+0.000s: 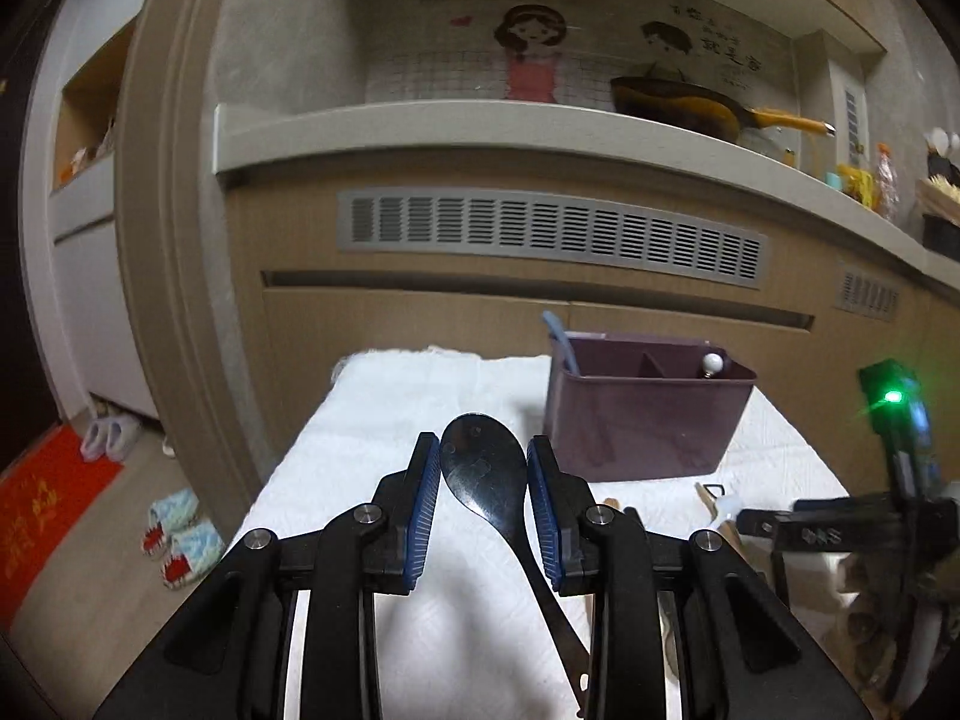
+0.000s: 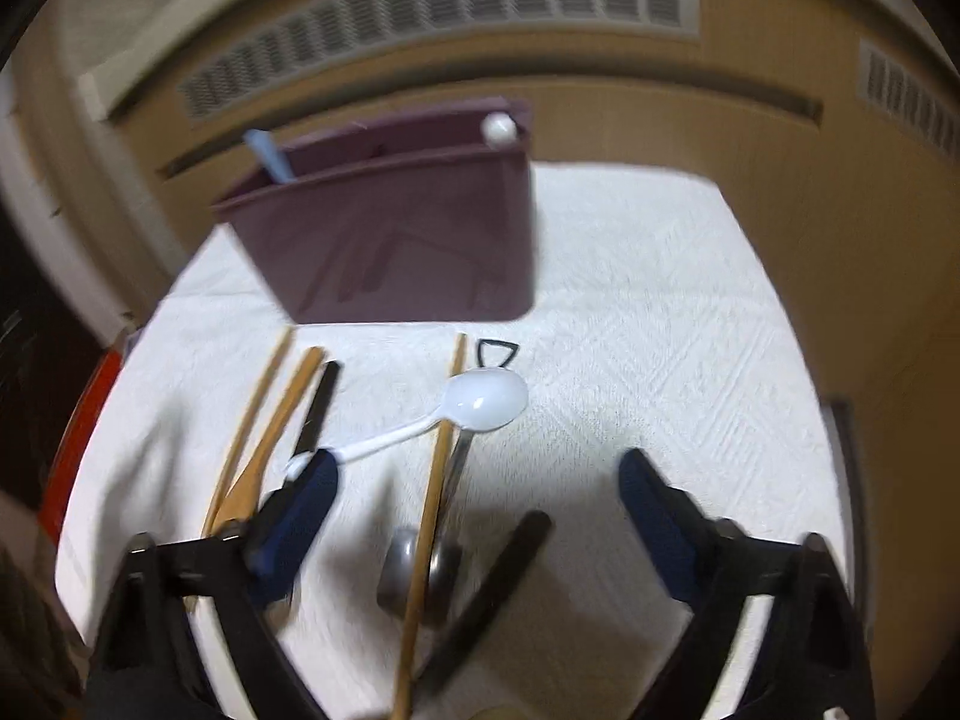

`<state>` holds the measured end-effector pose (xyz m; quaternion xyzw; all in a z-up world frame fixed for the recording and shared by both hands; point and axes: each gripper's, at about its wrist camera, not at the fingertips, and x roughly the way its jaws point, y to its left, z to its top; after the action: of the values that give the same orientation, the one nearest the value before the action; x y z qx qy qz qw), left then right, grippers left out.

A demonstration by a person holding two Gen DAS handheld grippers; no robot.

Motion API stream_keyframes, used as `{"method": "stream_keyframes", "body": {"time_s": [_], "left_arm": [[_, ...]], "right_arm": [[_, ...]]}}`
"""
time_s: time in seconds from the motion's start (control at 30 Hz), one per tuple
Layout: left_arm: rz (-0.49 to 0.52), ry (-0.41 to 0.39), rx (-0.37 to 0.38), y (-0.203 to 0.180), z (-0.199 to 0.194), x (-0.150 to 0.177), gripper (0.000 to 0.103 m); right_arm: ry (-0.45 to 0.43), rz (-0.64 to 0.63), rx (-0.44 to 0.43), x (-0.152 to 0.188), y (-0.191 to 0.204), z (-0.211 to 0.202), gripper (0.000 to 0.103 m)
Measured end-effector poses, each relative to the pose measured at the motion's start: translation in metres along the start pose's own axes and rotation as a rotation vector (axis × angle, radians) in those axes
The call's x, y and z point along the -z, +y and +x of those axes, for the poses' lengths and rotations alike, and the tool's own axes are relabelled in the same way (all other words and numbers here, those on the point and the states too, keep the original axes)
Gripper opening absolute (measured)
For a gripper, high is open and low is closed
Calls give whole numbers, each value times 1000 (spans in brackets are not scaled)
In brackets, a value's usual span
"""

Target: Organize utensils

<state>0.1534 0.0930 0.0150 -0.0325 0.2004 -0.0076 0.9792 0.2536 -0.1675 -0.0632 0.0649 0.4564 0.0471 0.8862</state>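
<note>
Your left gripper (image 1: 483, 457) pinches the black spoon (image 1: 486, 468) across its bowl, one blue pad on each side. The spoon's long axis runs from the bowl, which points forward toward the cabinet, back and down to the right, where the handle passes under the right finger. Whether the spoon is lifted off the cloth (image 1: 384, 420) cannot be told from the left view.

The purple bin (image 1: 645, 414) stands upright near the far edge of the cloth, right of centre in the left view. A divider splits its interior. A blue handle (image 1: 561, 339) leans out of the bin's left end; a white knob (image 1: 712, 363) shows at its right end (which compartment each sits in is not clear).

Your right gripper (image 2: 477, 489) has its fingers spread wide and grips nothing. The right view is blurred. Below it on the cloth lies a white spoon (image 2: 486, 401), bowl toward the bin and to the right, handle running back left to the left finger (image 2: 300, 504); contact there cannot be confirmed. Three wooden sticks lie roughly lengthwise toward the bin: two (image 2: 264, 426) at left, just beside a black handle (image 2: 318, 408), and one (image 2: 435, 480) at centre crossing a metal utensil (image 2: 420, 570). Another dark handle (image 2: 498, 576) lies diagonally at the near side. A small black loop (image 2: 497, 353) sits just in front of the bin.
</note>
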Motion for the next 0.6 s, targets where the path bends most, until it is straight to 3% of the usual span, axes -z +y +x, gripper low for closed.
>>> {"method": "stream_keyframes", "body": {"time_s": [0.07,0.27,0.43,0.6], "left_arm": [[-23,14,0,9,3,4,31],[-77,43,-2,32,10,16,30],[-105,55,-1,41,13,21,30],[-117,72,25,41,18,26,30]], "right_arm": [[42,55,9,-7,4,16,63],[80,90,129,-20,19,50,63],[91,-81,145,-13,31,50,63],[72,-245,188,6,17,26,63]]}}
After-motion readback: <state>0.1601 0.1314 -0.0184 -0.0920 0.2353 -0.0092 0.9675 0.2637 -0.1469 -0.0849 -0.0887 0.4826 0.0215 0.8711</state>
